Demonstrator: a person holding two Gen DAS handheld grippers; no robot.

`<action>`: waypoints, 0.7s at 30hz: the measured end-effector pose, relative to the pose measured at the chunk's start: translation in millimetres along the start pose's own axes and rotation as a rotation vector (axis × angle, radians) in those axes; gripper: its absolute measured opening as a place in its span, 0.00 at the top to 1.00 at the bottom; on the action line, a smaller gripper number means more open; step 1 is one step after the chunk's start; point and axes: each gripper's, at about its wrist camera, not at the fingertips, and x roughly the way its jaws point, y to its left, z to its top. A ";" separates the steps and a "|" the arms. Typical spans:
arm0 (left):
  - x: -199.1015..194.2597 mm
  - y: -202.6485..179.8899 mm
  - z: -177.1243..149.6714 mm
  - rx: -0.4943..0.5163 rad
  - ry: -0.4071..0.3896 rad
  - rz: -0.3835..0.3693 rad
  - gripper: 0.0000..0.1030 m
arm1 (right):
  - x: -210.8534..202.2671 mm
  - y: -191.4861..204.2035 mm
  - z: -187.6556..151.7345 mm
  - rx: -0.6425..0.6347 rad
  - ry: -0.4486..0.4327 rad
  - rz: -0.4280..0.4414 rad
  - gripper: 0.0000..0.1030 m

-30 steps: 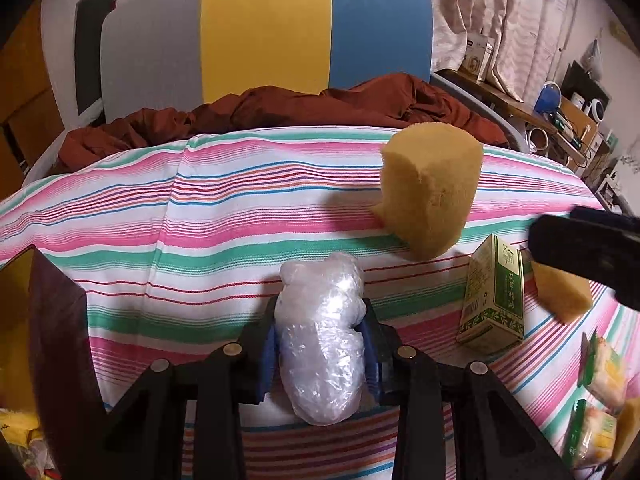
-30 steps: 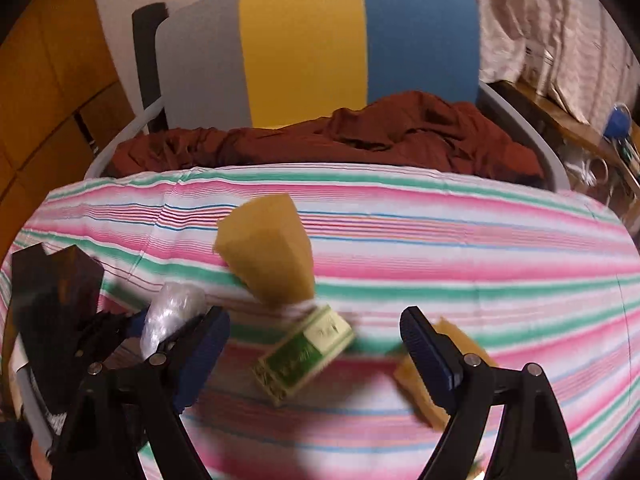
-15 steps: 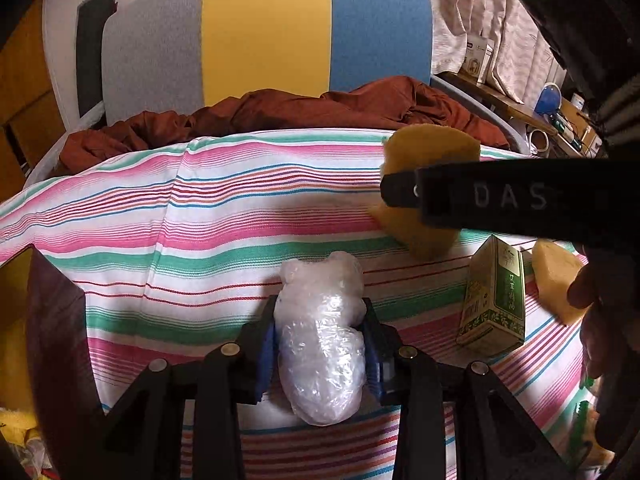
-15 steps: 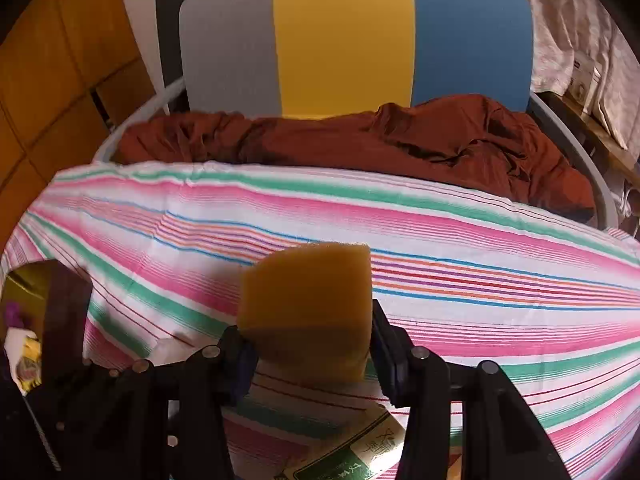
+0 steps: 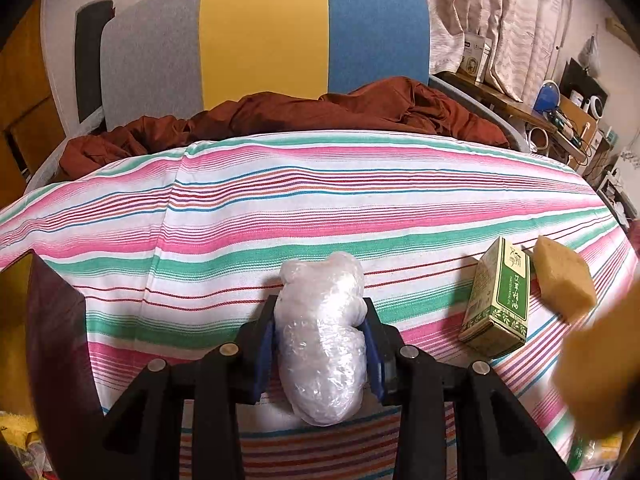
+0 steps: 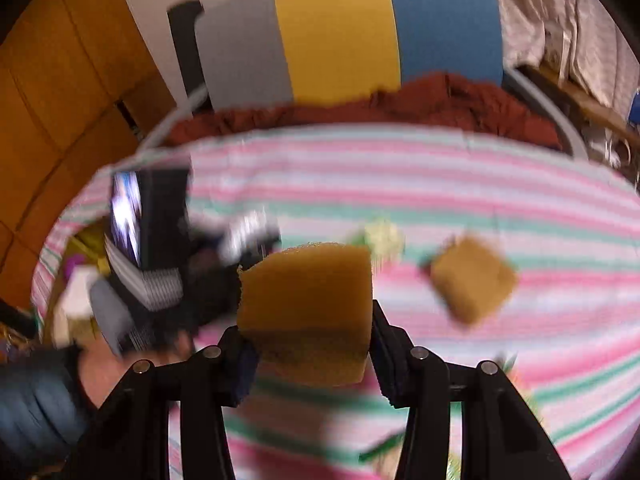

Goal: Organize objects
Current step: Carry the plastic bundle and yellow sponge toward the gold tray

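Left hand-held gripper (image 5: 322,344) squeezed shut on a clear plastic bundle (image 5: 322,340), low over the near edge of the striped cloth (image 5: 320,208). Right hand-held gripper (image 6: 308,344) clamped on a big yellow sponge (image 6: 306,304), lifted off the cloth, picture blurry. Just right of the bundle a green box (image 5: 498,300), a small sponge (image 5: 564,276) beside it near the right edge; lots of bare cloth farther back, up to the brown blanket (image 5: 320,116).

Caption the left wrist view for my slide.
Left gripper clamps a plastic-wrapped bundle above the striped cloth.
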 end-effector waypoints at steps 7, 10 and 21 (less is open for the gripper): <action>-1.8 -3.5 -1.0 0.037 0.001 0.011 0.63 | 30.0 1.8 -10.8 -0.044 0.066 -0.046 0.53; -3.3 -4.8 -2.0 0.045 0.000 0.015 0.63 | 29.8 -1.9 -8.5 -0.038 0.066 -0.041 0.54; -77.1 -6.3 8.8 0.000 -0.095 -0.033 0.64 | 33.1 4.1 -13.5 -0.069 0.061 -0.057 0.54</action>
